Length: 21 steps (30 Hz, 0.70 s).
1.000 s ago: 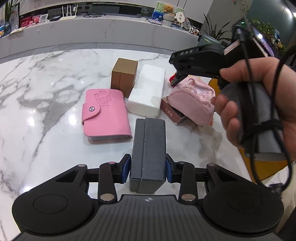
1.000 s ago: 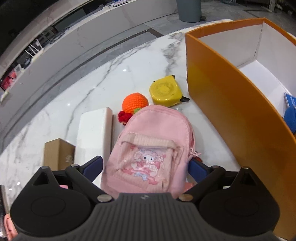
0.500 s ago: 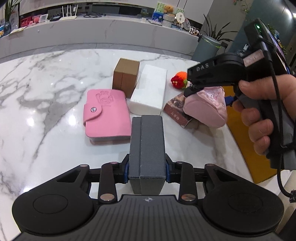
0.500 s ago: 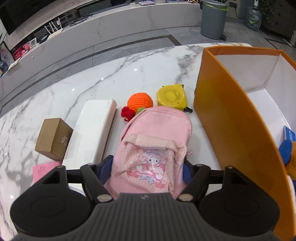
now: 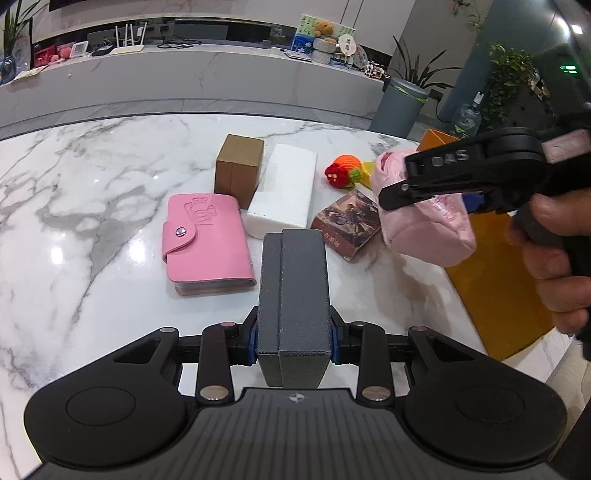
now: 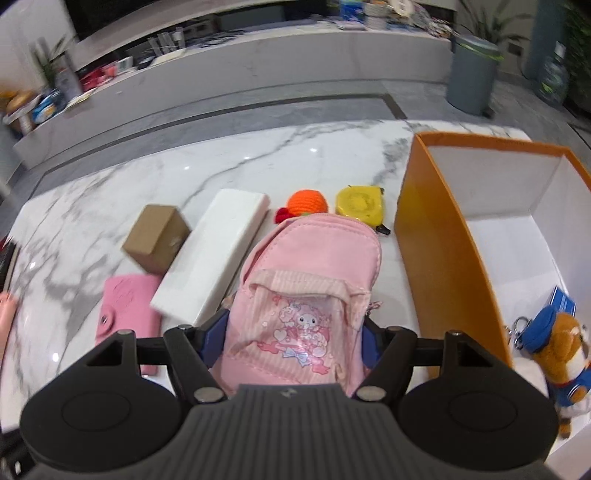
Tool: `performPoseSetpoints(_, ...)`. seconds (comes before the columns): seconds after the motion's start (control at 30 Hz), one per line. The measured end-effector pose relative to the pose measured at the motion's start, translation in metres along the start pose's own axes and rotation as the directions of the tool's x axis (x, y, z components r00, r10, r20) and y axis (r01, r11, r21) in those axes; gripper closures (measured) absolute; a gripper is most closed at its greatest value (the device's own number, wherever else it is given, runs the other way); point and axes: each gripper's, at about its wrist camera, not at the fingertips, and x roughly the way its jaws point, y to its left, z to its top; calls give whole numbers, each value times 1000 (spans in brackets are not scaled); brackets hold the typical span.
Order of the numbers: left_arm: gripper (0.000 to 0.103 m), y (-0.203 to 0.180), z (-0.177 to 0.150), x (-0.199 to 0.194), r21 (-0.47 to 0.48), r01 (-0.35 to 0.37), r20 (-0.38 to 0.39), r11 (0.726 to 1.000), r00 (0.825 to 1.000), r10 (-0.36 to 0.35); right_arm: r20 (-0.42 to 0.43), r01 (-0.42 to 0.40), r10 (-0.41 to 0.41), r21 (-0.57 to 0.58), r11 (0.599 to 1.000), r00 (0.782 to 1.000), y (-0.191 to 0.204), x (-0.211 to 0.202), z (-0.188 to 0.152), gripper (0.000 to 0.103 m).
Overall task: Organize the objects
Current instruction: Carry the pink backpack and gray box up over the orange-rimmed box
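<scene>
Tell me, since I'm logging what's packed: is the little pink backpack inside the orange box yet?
Not yet. The pink backpack sits between the right gripper's closing pads, outside the orange box. Its zip looks closed.

This looks like an office lobby or reception area. A long marble-clad reception counter [image 5: 207, 77] curves behind the round marble table [image 5: 92, 177]. On it stand a white router [image 5: 127, 44], cables, small displays and a teddy bear [image 5: 322, 27]. Potted plants [image 5: 513, 74], a grey waste bin [image 5: 400, 107] and a water jug [image 5: 466, 116] stand beyond the table's far right edge.
</scene>
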Motion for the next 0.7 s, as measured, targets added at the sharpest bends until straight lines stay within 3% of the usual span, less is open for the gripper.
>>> performPoseSetpoints(0.33,65,-13,3,2,18,-9,-6,1000,1000,9,61,-104,116,-169,980,991,-19,-46,-5,32)
performPoseSetpoints(0.7,65,-45,10,0,70,-19,7,997,1000,18,118,-208,235,-206,956,965,-61,-63,4,32)
